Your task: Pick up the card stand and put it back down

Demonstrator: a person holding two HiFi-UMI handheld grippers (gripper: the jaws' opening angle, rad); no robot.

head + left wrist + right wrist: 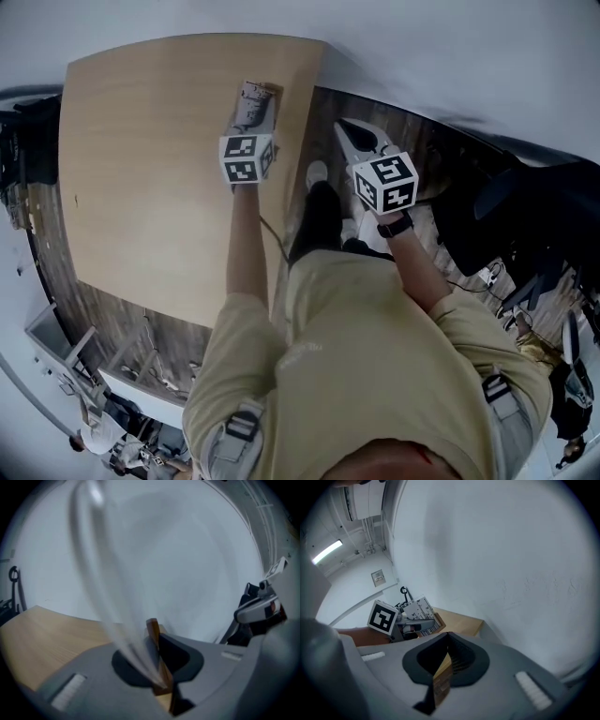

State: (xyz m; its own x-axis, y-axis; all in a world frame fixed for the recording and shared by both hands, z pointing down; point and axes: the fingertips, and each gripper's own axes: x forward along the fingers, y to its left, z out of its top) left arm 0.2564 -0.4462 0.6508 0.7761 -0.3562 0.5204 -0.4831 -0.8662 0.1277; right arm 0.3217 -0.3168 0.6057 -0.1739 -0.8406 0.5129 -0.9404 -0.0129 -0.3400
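Left gripper view: the clear upright sheet of the card stand is a smeared streak, and its edges can't be made out. Head view: the stand's foot is hidden under the left gripper. Only the printed card face shows past the jaw tips, print too small to read. Can't tell whether the stand touches the table or hangs just above it. The person's head is cut off at the bottom edge.

Left gripper: jaws almost together, clamped on the stand's thin brown wooden base. The base sits between the pads and pokes a little past the tips. The sheet rises from the grip, up and to the left of the jaws. The tabletop lies below and left of this gripper, with the table's corner just ahead of it.

Right gripper: jaws together at the tips, nothing between them. A thin slit lower down shows only wood behind. It touches nothing. It is off the table edge, over the floor. The left gripper and the stand are to its left and slightly ahead, apart from it.
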